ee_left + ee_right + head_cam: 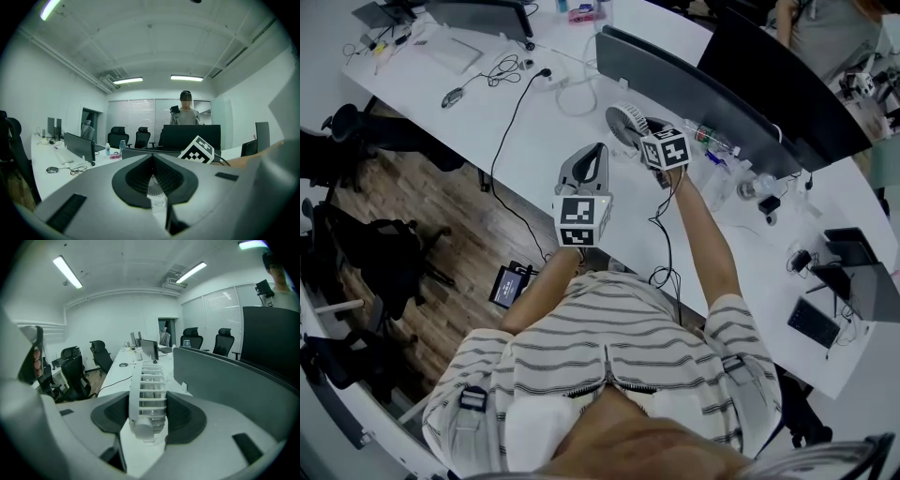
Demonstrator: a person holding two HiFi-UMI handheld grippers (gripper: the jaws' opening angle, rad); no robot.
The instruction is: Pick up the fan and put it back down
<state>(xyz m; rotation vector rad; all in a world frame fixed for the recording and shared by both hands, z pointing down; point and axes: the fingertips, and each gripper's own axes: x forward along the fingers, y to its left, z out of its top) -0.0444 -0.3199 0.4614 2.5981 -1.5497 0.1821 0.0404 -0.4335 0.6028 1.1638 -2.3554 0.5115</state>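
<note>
Your left gripper (pixel 595 159) hangs over the near edge of the white desk (pixel 534 141), well away from the grey partition (pixel 694 89) and on your side of it. In the left gripper view its jaws meet at the tips and only a hollow is left between the dark pads. Nothing is held there; through the hollow you see only the fan far off, toward the partition. So this gripper has no part in the task at the moment. The fan (pixel 626 119) is just in front of the partition, on your side of it and near its left end, with its round white cage upright. Your right gripper (pixel 149 413) is at the fan, a little nearer to you than the partition. In the right gripper view the cage stands between its two jaws, and the pads lie against the cage on both sides, so I judge that the grip is made. I cannot tell from these views whether the foot of the fan is touching the desk or is already a little above it, because the desk shows bright below the foot with no clear gap. I think the reaching and closing are done. What is left is a clear lift, then setting the fan down in front of the partition and opening the jaws.
</note>
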